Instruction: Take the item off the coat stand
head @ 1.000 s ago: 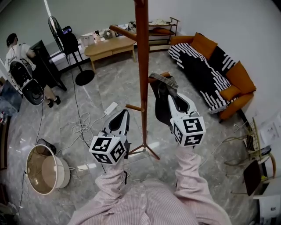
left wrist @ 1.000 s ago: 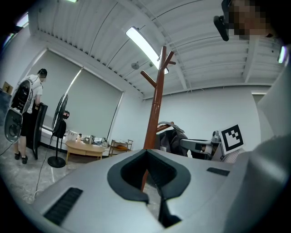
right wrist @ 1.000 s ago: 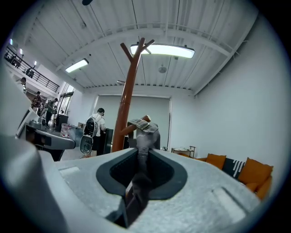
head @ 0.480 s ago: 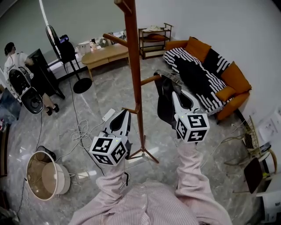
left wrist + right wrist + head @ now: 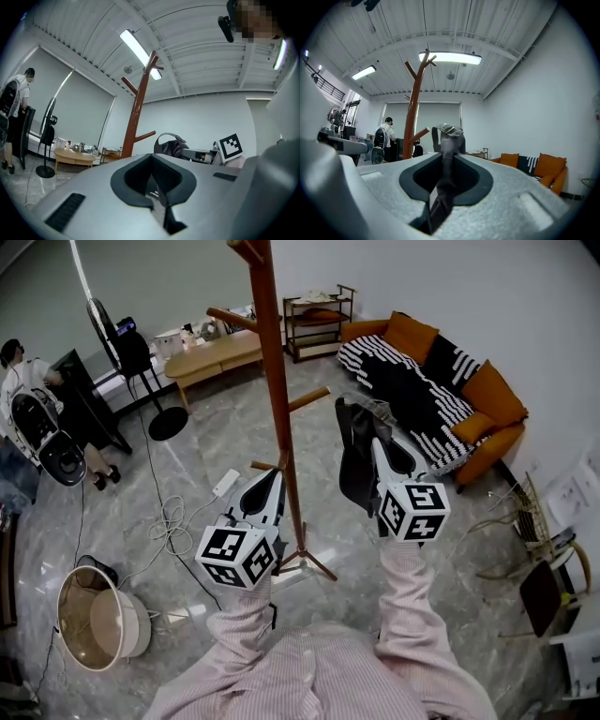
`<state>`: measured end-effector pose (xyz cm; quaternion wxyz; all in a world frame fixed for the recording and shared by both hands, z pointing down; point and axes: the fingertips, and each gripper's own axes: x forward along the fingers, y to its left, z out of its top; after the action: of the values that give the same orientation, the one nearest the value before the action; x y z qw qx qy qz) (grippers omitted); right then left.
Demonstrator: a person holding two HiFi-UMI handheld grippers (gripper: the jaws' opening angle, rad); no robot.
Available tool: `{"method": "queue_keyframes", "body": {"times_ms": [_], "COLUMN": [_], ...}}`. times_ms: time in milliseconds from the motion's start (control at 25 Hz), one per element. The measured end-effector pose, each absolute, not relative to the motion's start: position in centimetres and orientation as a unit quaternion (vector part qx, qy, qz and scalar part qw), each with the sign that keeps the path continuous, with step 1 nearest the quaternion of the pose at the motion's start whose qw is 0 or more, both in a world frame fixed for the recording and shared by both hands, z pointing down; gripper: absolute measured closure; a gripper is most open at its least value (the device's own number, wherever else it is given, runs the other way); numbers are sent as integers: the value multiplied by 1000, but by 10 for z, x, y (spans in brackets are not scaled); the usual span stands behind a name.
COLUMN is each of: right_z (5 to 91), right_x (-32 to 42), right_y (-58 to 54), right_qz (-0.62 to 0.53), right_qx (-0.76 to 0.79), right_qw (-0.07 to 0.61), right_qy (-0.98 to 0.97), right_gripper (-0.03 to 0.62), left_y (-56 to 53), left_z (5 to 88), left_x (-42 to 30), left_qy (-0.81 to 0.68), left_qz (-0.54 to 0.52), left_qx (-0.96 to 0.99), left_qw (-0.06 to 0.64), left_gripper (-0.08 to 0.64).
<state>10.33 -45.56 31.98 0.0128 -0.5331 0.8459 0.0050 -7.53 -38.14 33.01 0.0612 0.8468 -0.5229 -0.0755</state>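
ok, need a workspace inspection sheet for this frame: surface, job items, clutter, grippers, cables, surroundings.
Surface: grey marble-look floor; no table in use.
Job's things: brown coat stand upright; dark bag hangs from the right gripper beside a peg tip, apparently clear of it.
Clutter: beige tub on the floor at left.
Grippers: right gripper shut on the bag's strap; left gripper shut, empty, near the pole.
Cables: white power strip and loose cable on the floor left of the stand.
Surroundings: orange sofa, wooden table, standing fan, a person at far left.
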Motion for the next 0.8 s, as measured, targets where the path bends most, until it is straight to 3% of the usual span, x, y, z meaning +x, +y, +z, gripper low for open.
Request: {"method": "queue_keyframes", "body": {"times_ms": [800], "right_z": [394], "right_x": [92], "right_y": [-375], "right_qz": [-62], "right_qx": [-518], "right_qw": [35], "right_qy": [853], "right_gripper": [529], "left_y": [-337], "left_z": [393], "left_x": [-81], "left_qy": [-495], "left_qz": [-32], "left_qx": [861], "left_qw": [107], "left_gripper": [558]}}
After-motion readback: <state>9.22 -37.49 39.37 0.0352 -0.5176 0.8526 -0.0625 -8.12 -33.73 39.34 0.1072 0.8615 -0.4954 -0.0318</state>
